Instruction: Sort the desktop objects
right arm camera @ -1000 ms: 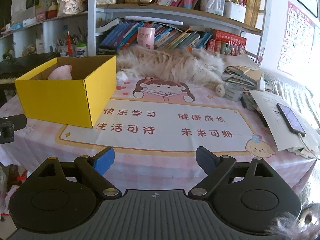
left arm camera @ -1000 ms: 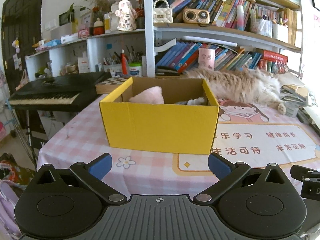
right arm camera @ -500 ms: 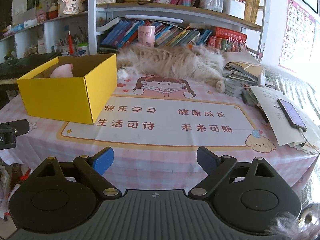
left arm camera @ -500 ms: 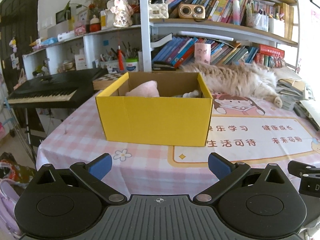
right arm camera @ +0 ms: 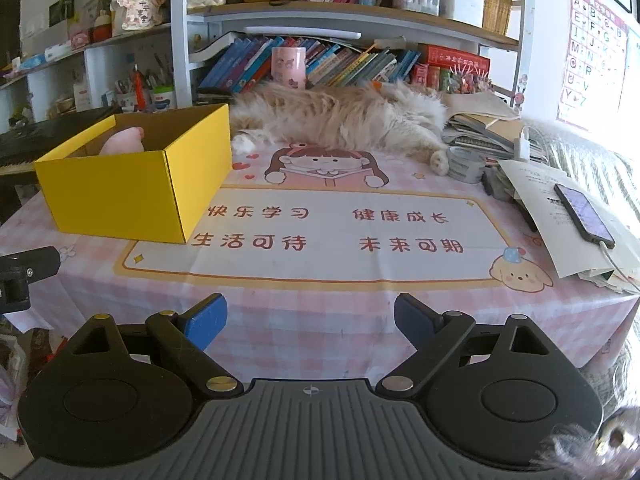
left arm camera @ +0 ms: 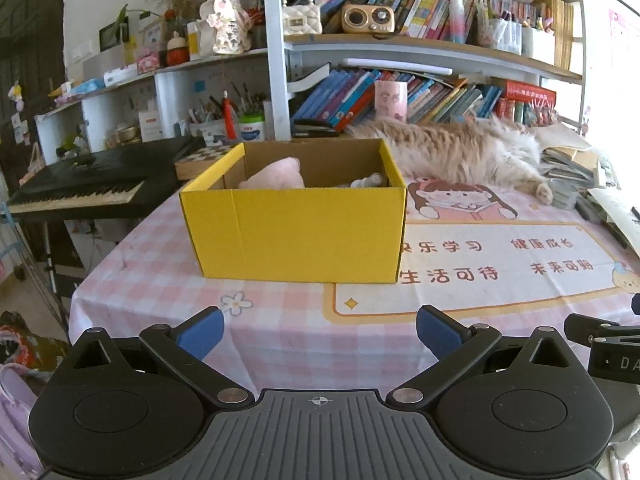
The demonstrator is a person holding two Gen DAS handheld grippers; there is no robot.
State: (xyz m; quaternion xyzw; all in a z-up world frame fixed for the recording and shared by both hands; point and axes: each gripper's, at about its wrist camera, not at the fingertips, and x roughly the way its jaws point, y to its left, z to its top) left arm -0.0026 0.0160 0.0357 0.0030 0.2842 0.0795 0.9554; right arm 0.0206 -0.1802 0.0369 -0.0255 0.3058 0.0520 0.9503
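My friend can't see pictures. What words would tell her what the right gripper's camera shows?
An open, empty right gripper hovers at the edge of a pink checked table. A yellow box sits to the left, and a fluffy cat lies along the back.

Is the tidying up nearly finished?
Looks close. A pink soft thing and a white item already sit in the yellow box. Both hand-held grippers, left and right, are open and empty. The phone and papers remain out.
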